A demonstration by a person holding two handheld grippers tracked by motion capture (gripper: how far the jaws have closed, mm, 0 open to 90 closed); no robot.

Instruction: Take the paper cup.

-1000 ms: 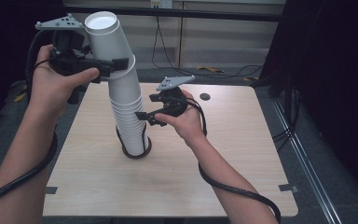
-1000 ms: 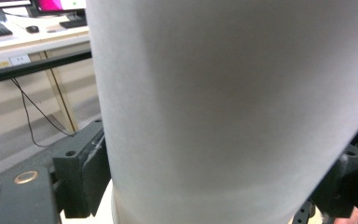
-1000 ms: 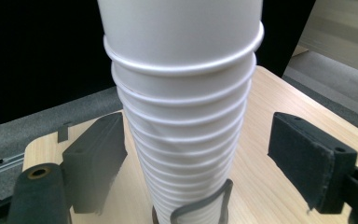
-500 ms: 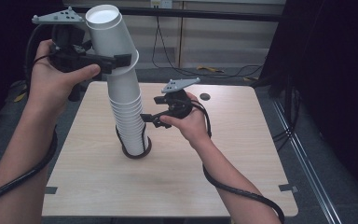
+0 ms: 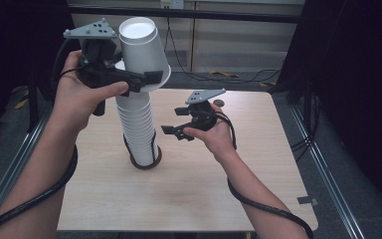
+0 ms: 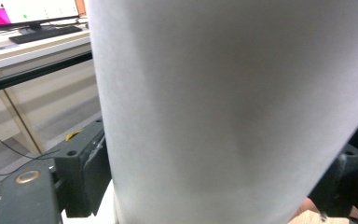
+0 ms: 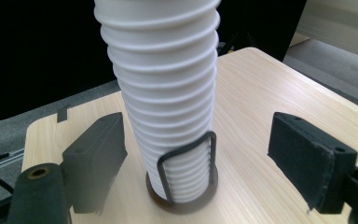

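While the left gripper [image 5: 149, 79] clamps the top cup [image 5: 142, 47] above the stack [image 5: 137, 129] (right gripper [image 5: 171, 130] open beside it), a tilted pull could topple everything.

One cup stack [image 5: 138, 127], one holder [image 5: 144, 160], one lifted cup [image 5: 142, 47].

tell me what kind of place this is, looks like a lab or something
Probably a lab or recording workspace: a bare wooden table ringed by dark curtains, loose cables on the floor, and a desk with a monitor and keyboard off to the side.
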